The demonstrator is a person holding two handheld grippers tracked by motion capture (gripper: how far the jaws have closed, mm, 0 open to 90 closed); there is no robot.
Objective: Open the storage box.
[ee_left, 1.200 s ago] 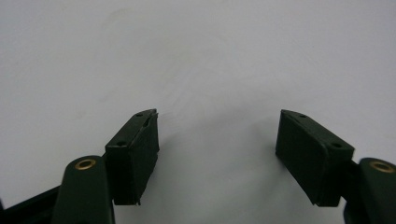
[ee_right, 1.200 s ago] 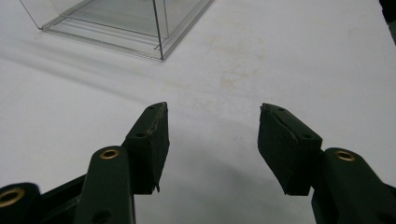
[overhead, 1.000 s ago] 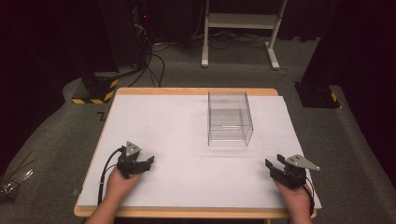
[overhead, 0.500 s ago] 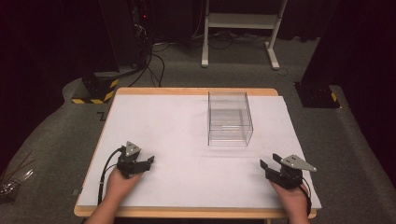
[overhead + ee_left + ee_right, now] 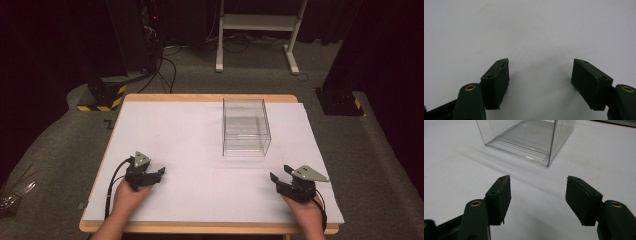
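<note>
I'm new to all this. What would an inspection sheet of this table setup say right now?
Surface: white sheet over a wooden table, no marks that I can see.
Job's things: one clear plastic box, upright, open top, nothing seen inside.
Clutter: nothing seen on the sheet.
Grippers: left tool open, resting near the front edge; right tool open, aimed toward the box, apart from it.
Cables: black cable trails from the left tool; more cables on the floor behind.
Surroundings: grey carpet, dark room, white stand, yellow-black striped base.
</note>
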